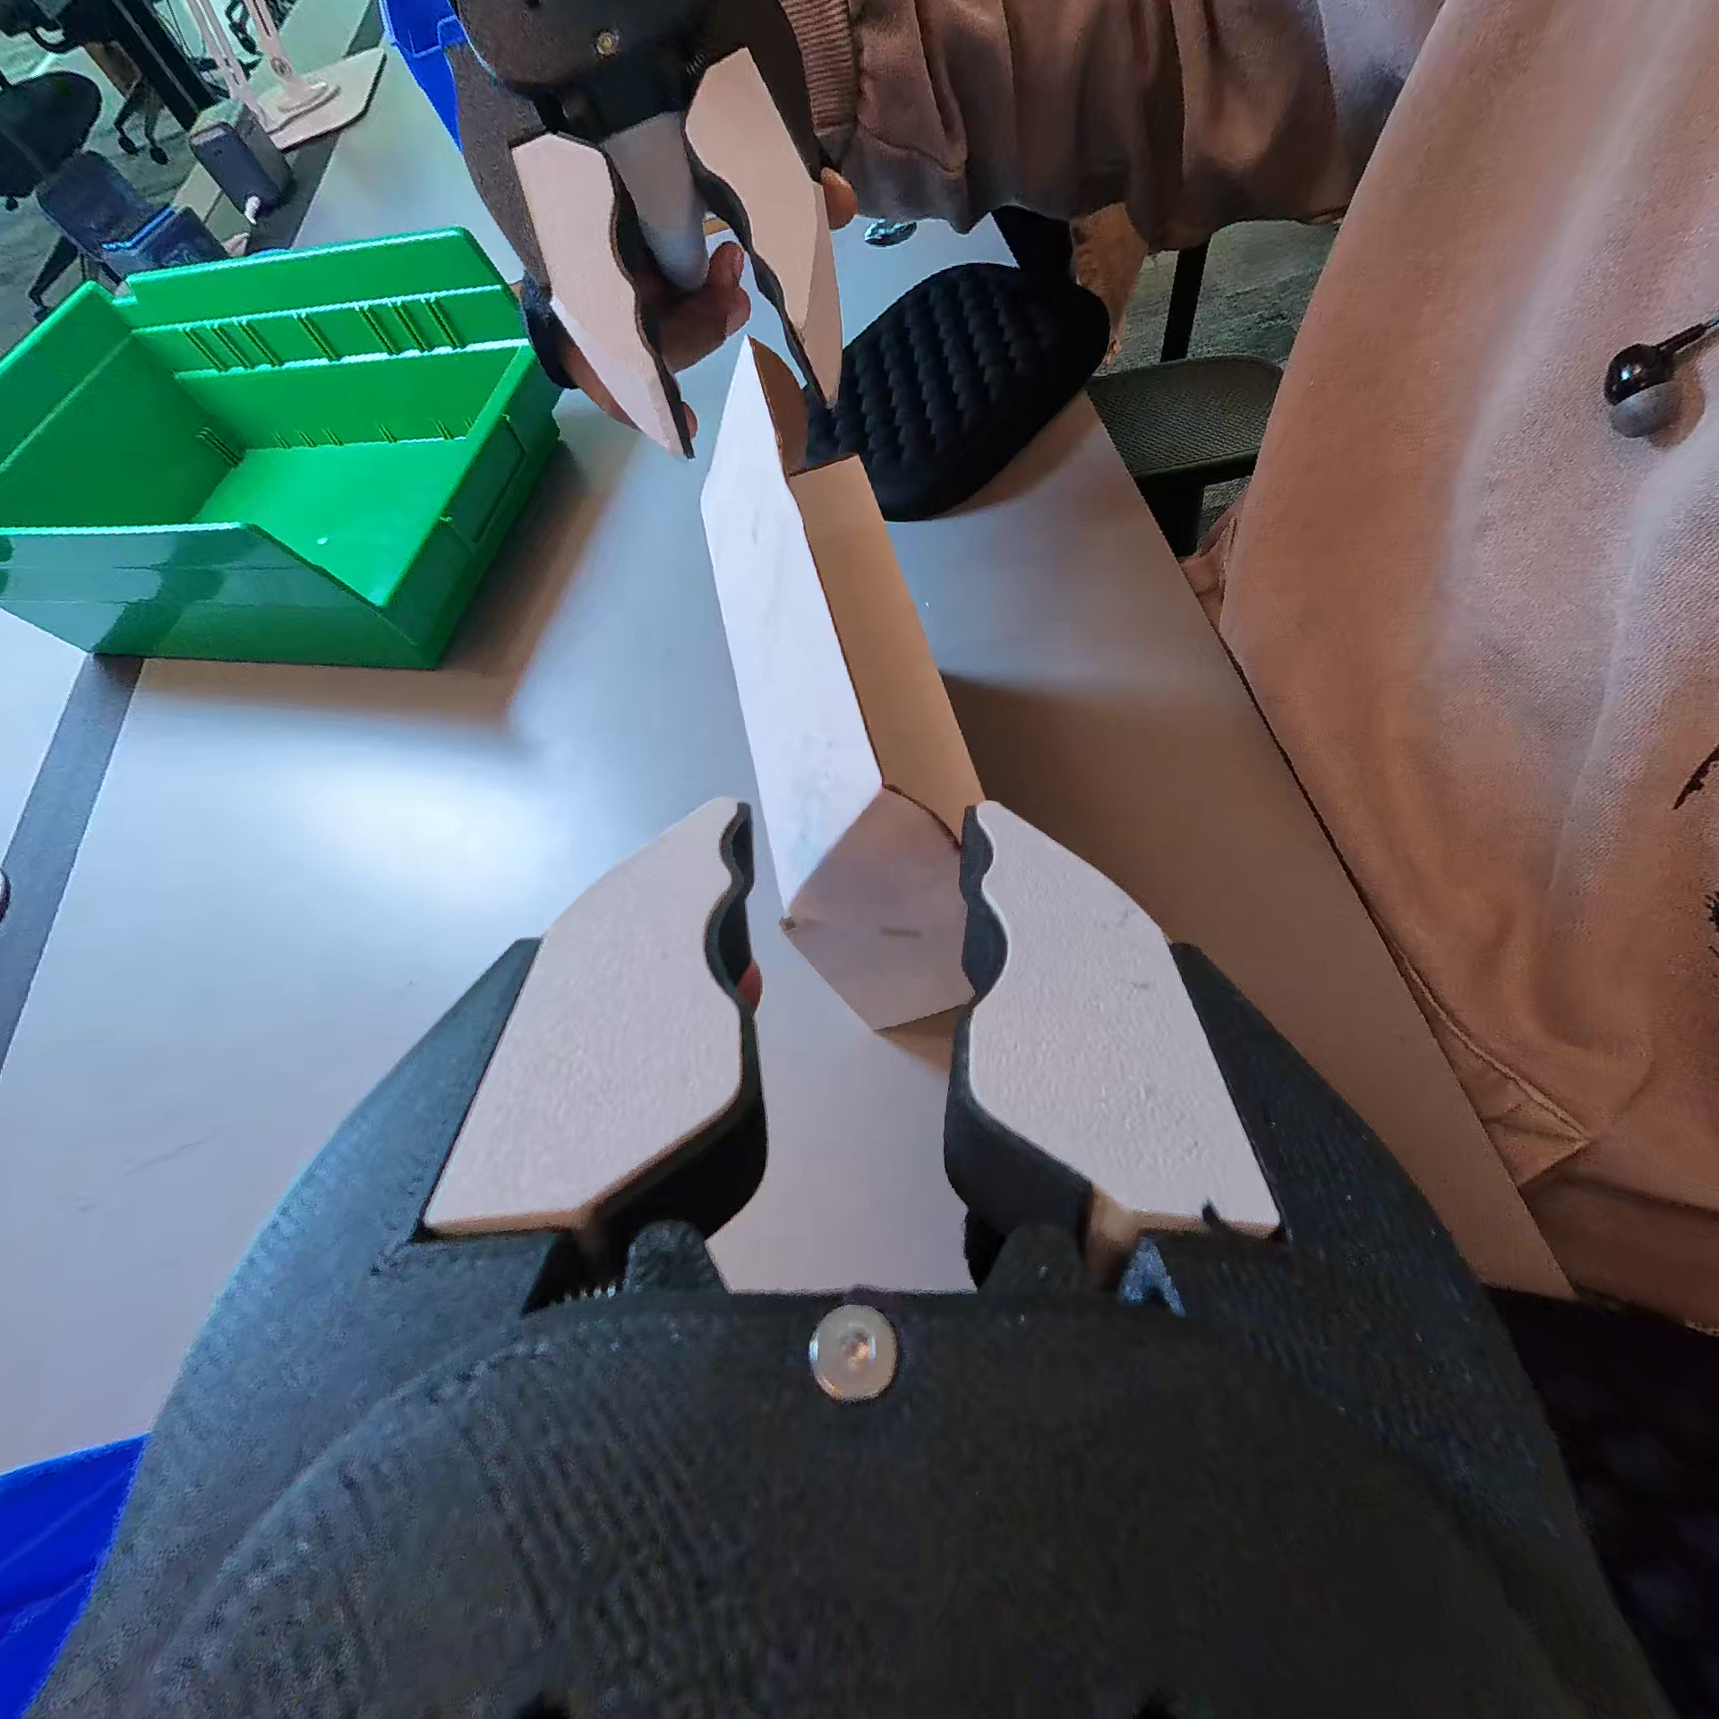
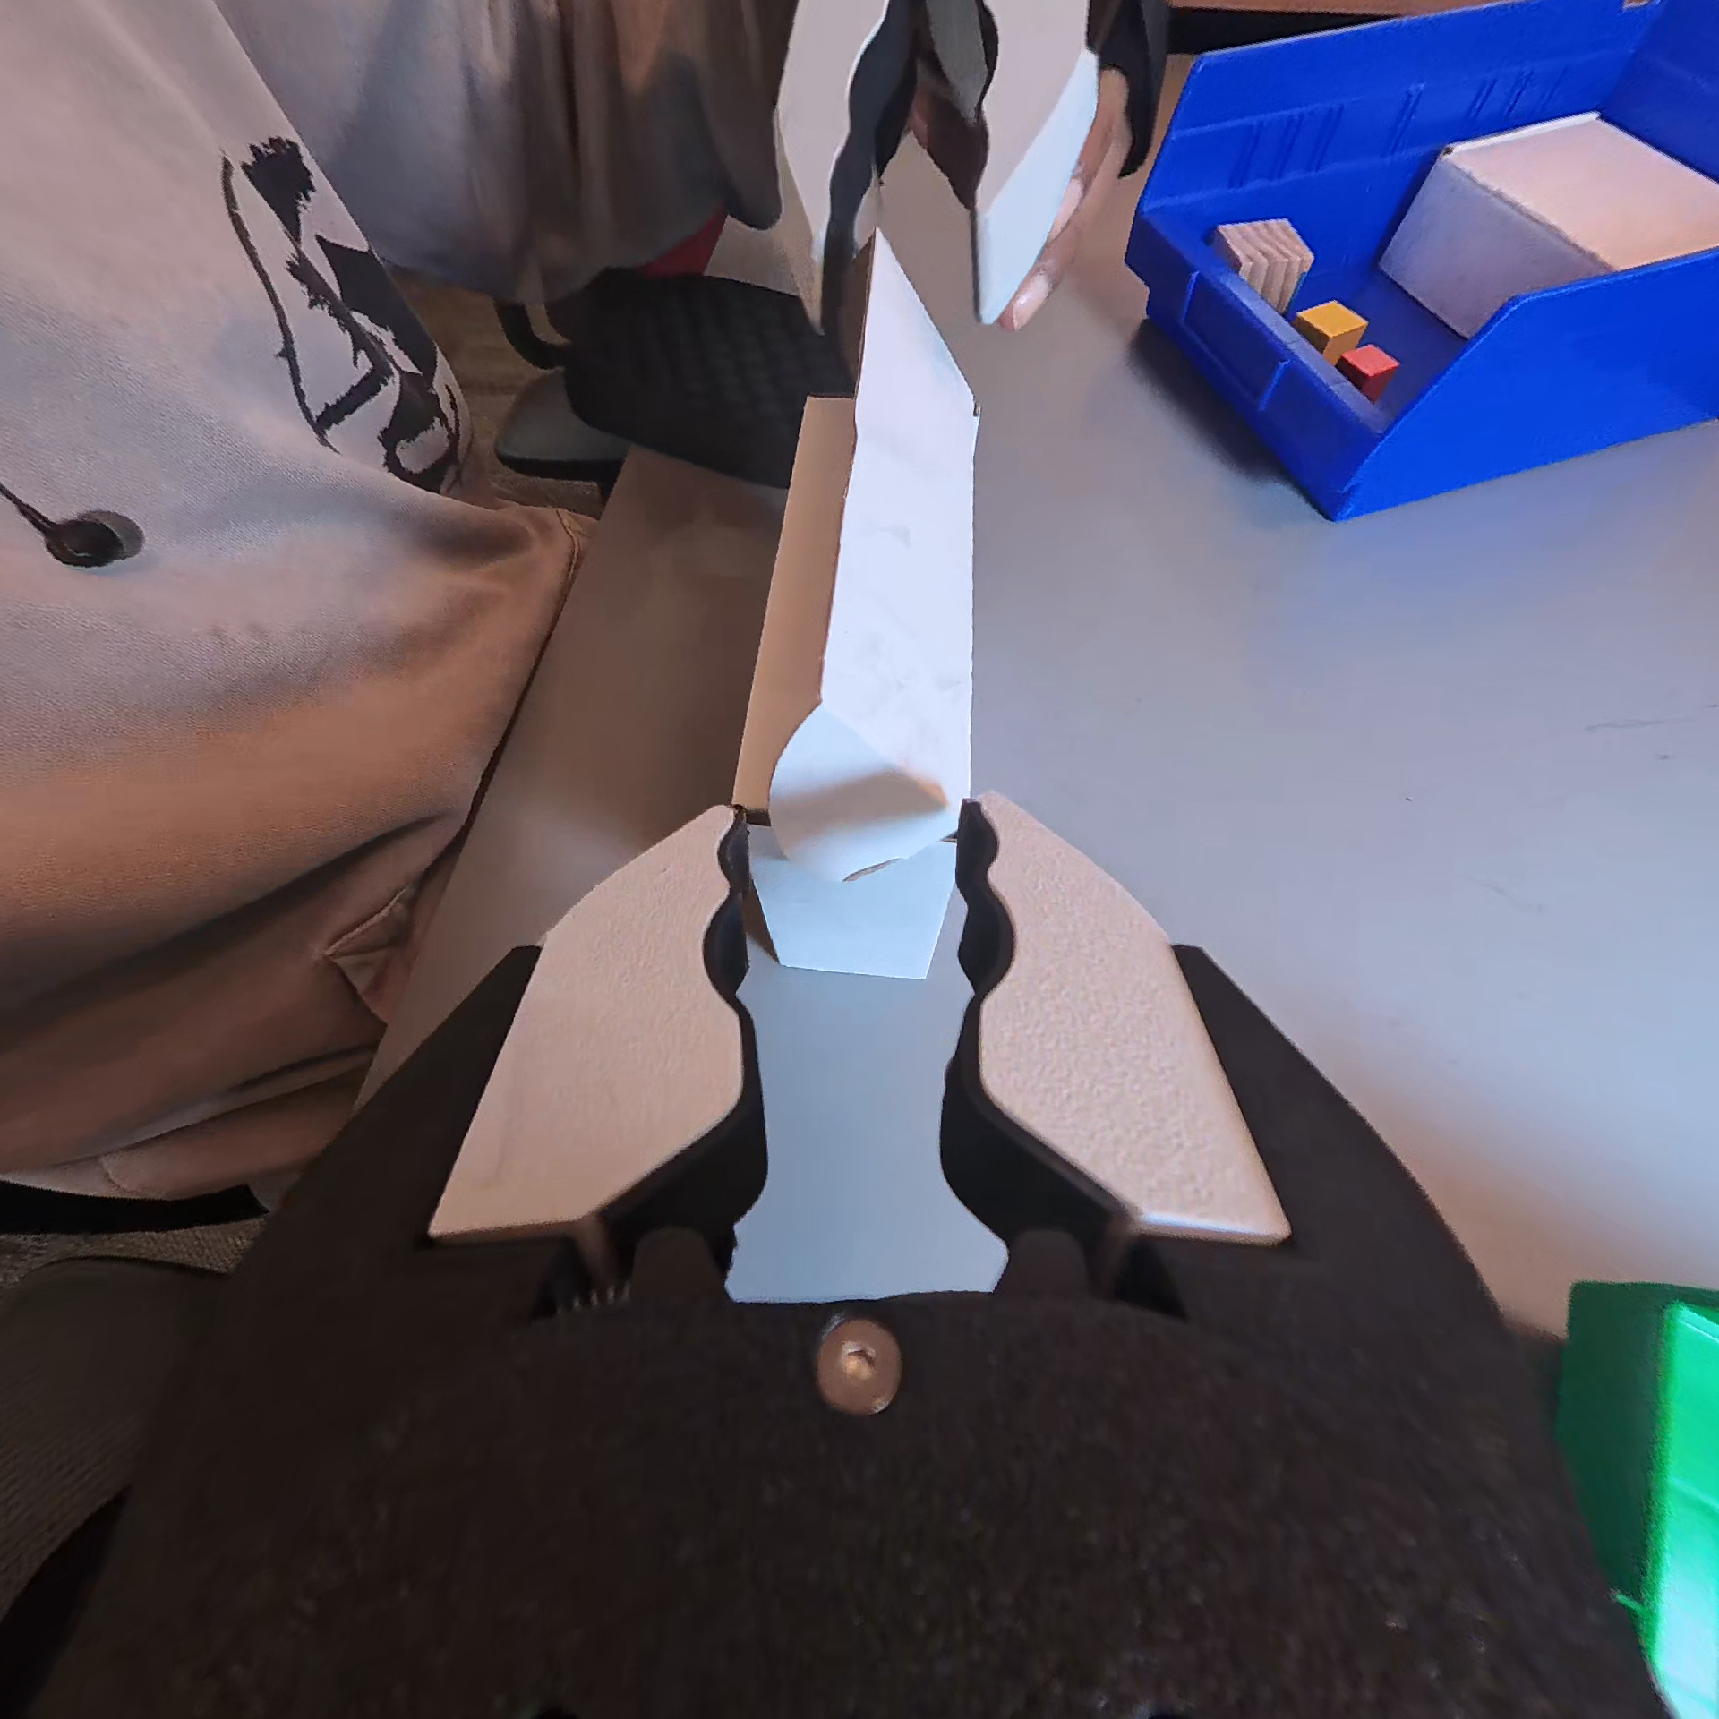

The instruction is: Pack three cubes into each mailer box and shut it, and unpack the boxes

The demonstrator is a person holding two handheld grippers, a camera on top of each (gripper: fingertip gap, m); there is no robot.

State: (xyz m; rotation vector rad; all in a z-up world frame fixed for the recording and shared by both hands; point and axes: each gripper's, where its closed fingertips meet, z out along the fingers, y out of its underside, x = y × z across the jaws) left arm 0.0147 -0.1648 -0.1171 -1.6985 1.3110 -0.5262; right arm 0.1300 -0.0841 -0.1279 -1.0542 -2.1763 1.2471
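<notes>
Because the white mailer box [image 1: 809,670] is stood up near the worktop [image 1: 326,884] edge by the person's torso, its long axis is seen to run straight from one claw to the other, so each claw is faced with one short end. In the left wrist view the near end flap lies between the fingers of the left claw [image 1: 851,828], whose fingers are parted narrowly; whether they touch the card cannot be told. At the far end the right claw [image 1: 758,428] is seen, also parted, about the far corner. From the right wrist view the same holds in mirror: the rounded end flap sits at the fingertips of the right claw [image 2: 848,819], and no grip is shown. Neither claw is nearer; one end is had by each. A blue bin [image 2: 1488,446] with a yellow cube [image 2: 1332,327], a red cube [image 2: 1369,367] and a second white box [image 2: 1544,223] lies far right of the box; a green bin [image 1: 279,521] lies on the other side. The coming move is judged to be a folding or closing from both ends.
</notes>
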